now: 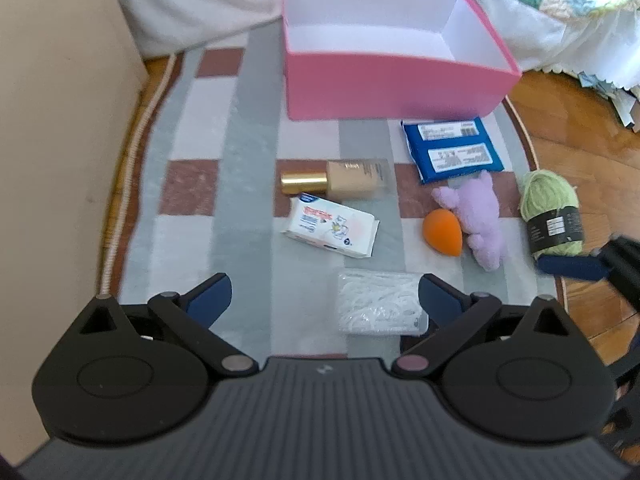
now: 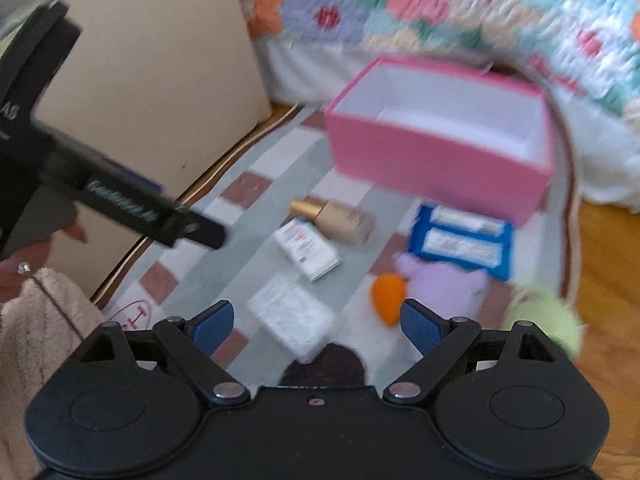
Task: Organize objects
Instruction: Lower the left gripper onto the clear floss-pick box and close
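Observation:
An empty pink box (image 1: 392,84) (image 2: 436,160) stands on a checked rug (image 1: 224,184). In front of it lie a foundation bottle with a gold cap (image 1: 340,182) (image 2: 334,216), a white wipes pack (image 1: 330,226) (image 2: 308,252), a clear box of white picks (image 1: 378,304) (image 2: 292,318), a blue packet (image 1: 452,150) (image 2: 460,240), an orange sponge (image 1: 444,232) (image 2: 388,296), a purple plush (image 1: 478,216) (image 2: 444,280) and green yarn (image 1: 550,212) (image 2: 540,316). My left gripper (image 1: 324,300) is open above the rug near the picks box. My right gripper (image 2: 316,320) is open and empty above the picks box and sponge.
A bed with a flowered quilt (image 2: 400,4) and white skirt stands behind the box. A beige panel (image 1: 60,120) rises at the left. Wooden floor (image 1: 572,128) lies right of the rug. The left gripper's body (image 2: 80,184) shows in the right wrist view.

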